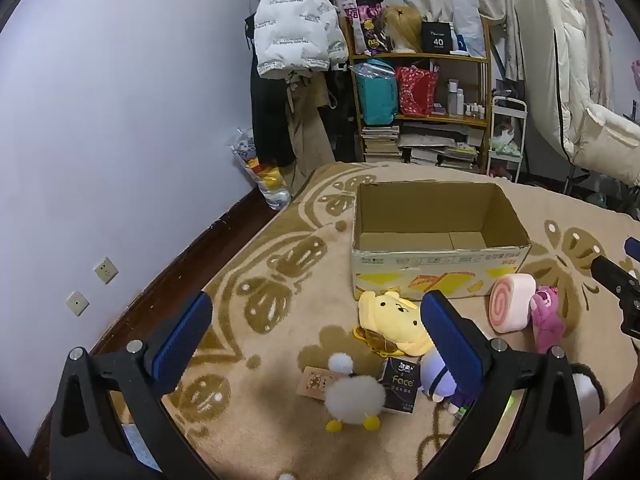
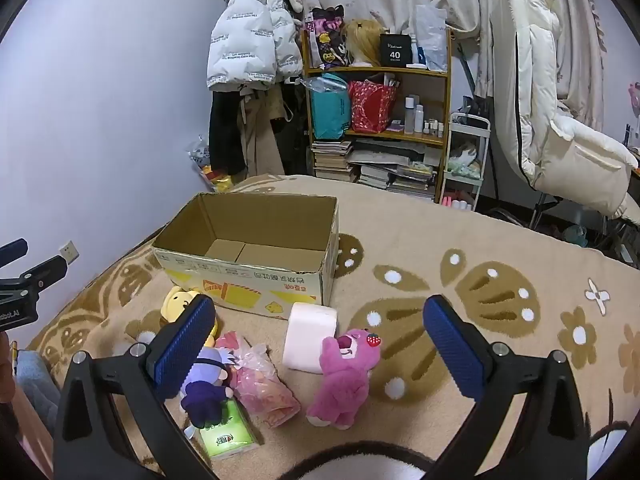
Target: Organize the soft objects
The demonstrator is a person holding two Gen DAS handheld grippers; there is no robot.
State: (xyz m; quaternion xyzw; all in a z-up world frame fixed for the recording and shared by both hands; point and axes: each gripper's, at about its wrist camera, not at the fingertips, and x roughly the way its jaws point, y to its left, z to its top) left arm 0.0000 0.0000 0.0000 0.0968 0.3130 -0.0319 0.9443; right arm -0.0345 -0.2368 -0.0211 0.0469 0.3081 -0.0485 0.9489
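Both tools are hanging over the beige rug with brown butterfly patterns (image 2: 460, 240) — the left tool (image 1: 316, 320) is gaping wide with nothing between its blue pads, and the right tool (image 2: 320, 326) is spread just as wide, also empty.

The open brown cardboard box with yellow print (image 1: 436, 248) is sitting empty in the middle, and all the soft stuff is lying in front of its printed side. The yellow plush bear (image 1: 390, 320) is lying just off the box's near left corner, the pink swirl-roll cushion (image 1: 512, 304) is resting near the right corner, and the magenta plush bear with a strawberry nose (image 2: 346, 376) is leaning against that cushion. The fluffy white pom-pom chick with yellow feet (image 1: 354, 398), a black tissue pack (image 1: 400, 384) and the purple-clothed doll (image 2: 208, 388) are lying further out from the box, with a pink crinkly plastic bag (image 2: 264, 384) and a green tissue pack (image 2: 226, 438) beside the doll.
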